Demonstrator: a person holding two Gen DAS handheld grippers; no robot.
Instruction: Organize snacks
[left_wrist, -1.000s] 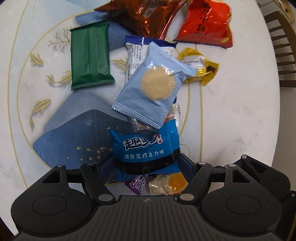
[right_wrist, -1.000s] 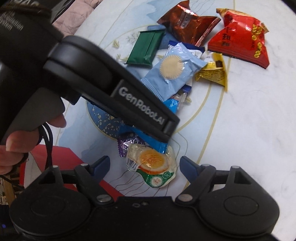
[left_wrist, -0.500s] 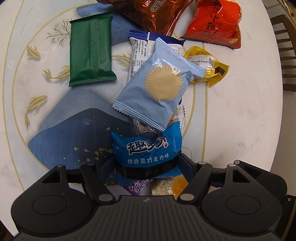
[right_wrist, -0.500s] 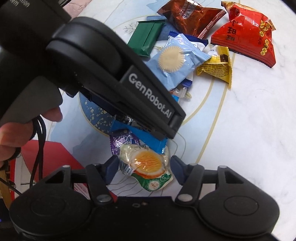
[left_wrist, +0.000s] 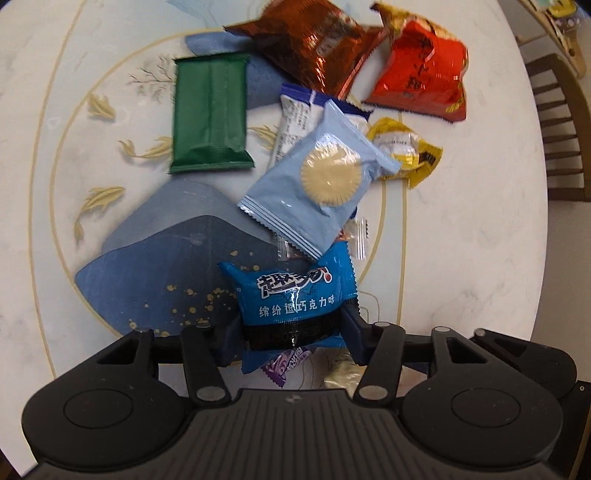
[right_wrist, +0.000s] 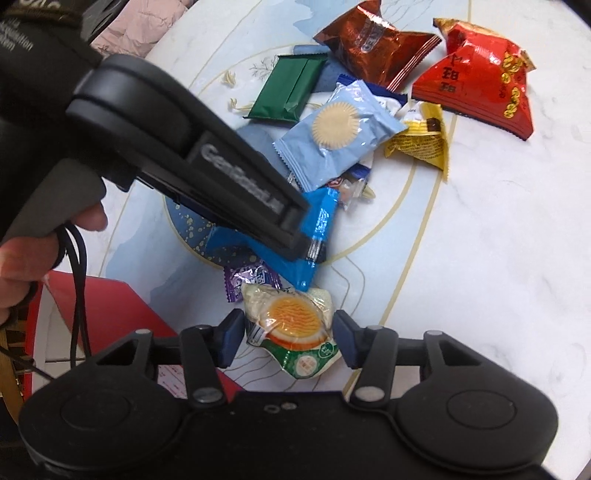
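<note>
While the left gripper (left_wrist: 291, 330) blocks much of the right wrist view, its jaws, which have just been closing, pinch the dark band of a blue packet (left_wrist: 291, 299) with white Chinese writing, near the middle of the round table (left_wrist: 480, 240). Under that packet a purple candy (right_wrist: 245, 277) and a pale wrapper are mostly hidden in the left view. The right gripper (right_wrist: 290, 341), also just closing, has narrowed around a clear wrapper with an orange sweet (right_wrist: 291, 325), the pads touching its sides at the near edge of the pile. A lettered brand on the left gripper's body is too blurred to read. A hand (right_wrist: 22, 266) grips its handle at the left edge, cut off.

Farther off, a light blue packet with a round biscuit (left_wrist: 317, 181) lies over a white packet with small unreadable print (left_wrist: 295, 118). To its left sits a green packet (left_wrist: 210, 118); to its right a yellow packet (left_wrist: 406, 155). At the far edge are a brown bag (left_wrist: 314, 40) and a red bag with gold characters (right_wrist: 480, 77). No box or tray shows; everything lies loose on the table.
</note>
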